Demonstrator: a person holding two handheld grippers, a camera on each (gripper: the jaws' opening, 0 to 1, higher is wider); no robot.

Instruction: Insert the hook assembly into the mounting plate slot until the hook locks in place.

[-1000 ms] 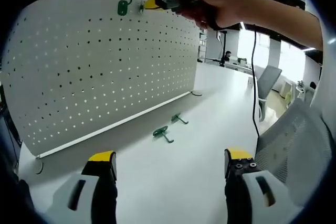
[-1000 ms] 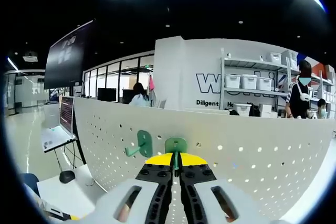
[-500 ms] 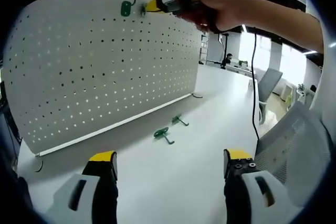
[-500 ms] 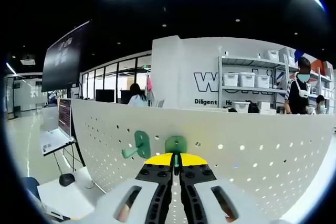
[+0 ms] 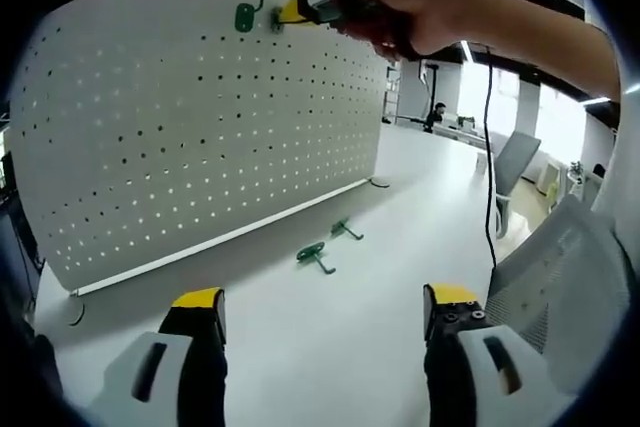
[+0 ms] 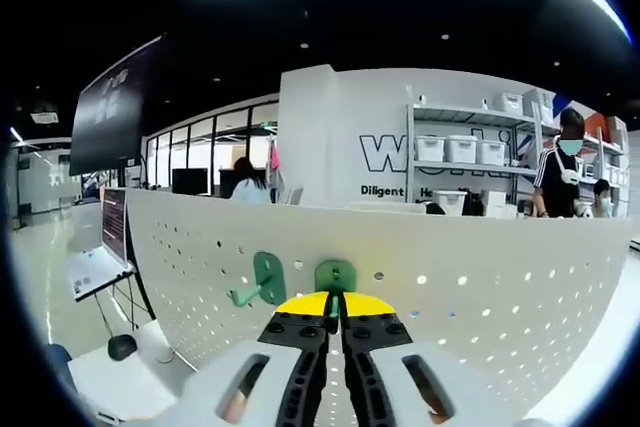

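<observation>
Right gripper view: my right gripper (image 6: 335, 309) sits at bottom centre, its jaws clenched on a green hook (image 6: 335, 278) whose plate lies flat against the pegboard (image 6: 480, 287) just past the yellow tips. Just left of it, a second hook (image 6: 262, 280) hangs on the board, its prong slanting down to the left. Behind the board's top edge I see shelves with white bins (image 6: 462, 153) at upper right.

Left gripper view: my left gripper (image 5: 322, 307) stands released at the bottom, jaws wide apart, holding nothing, over the white table (image 5: 400, 207). Two spare hooks (image 5: 312, 256) lie on the table near the board's foot, mid-frame. At the top my hand (image 5: 410, 12) presses the right gripper to the board's upper edge, beside the hung hook.
</observation>
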